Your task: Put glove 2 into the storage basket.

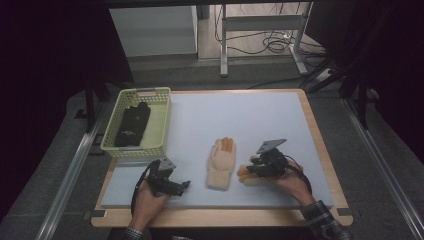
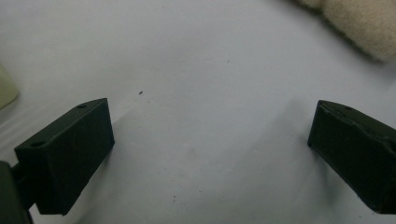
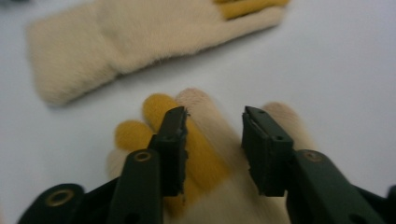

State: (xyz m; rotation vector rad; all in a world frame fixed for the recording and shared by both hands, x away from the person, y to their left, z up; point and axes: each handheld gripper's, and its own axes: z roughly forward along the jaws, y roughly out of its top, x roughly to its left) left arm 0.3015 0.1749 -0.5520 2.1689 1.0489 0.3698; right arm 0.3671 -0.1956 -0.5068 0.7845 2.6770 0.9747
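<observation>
Currently I am hovering the right gripper [image 3: 212, 140], jaws partly open and holding nothing, over the near-right glove's [image 1: 248, 175] fingers, risking a fuzz-only pinch that slips, while the left gripper [image 1: 186, 184] is waiting wide open, empty, near-left.
</observation>
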